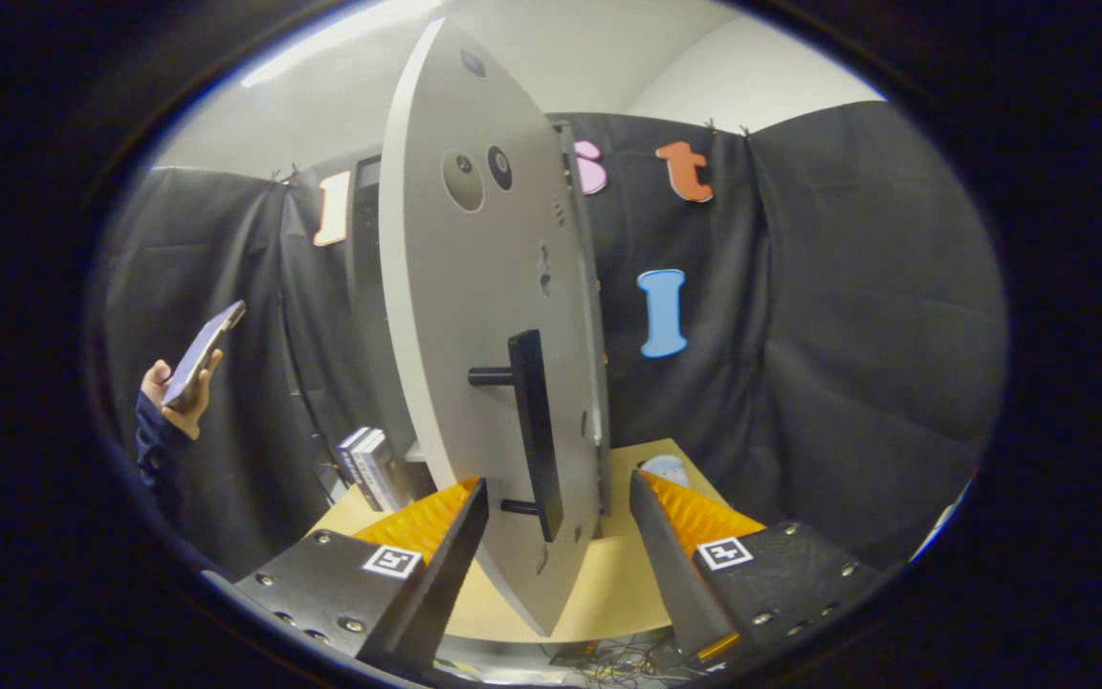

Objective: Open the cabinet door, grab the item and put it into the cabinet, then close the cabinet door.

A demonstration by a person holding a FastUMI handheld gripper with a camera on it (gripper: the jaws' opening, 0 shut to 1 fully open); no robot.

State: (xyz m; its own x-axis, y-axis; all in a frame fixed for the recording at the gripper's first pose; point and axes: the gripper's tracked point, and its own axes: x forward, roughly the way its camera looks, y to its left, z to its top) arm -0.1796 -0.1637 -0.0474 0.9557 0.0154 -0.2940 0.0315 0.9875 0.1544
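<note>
We come at the cabinet door (474, 316) edge-on, our gripper (559, 493) spread wide with the door's free edge and its dark bar handle (534, 431) standing in the gap between the fingers, neither finger pressing on anything that we can see. The door stands swung out toward us, a pale, stiff panel dotted with round fitting holes, and the handle is a slim upright bar held off the face on two short posts. We judge it rigid and smooth, easy to slip along, so the sure hold would be across the bar between its posts, or a flat push on the panel face. Beyond the left finger, on the light wooden table (608, 584), a few books (371, 467) stand upright against the cabinet's body (364, 316); these look like the item to stow, though we cannot be sure. They would be fairly light and stiff, best pinched across the covers near the spine so that the pages stay closed. A small pale round object (666, 469) lies just beyond the right finger. Farther left a hand (178, 397) in a dark sleeve holds up a phone (202, 352).
</note>
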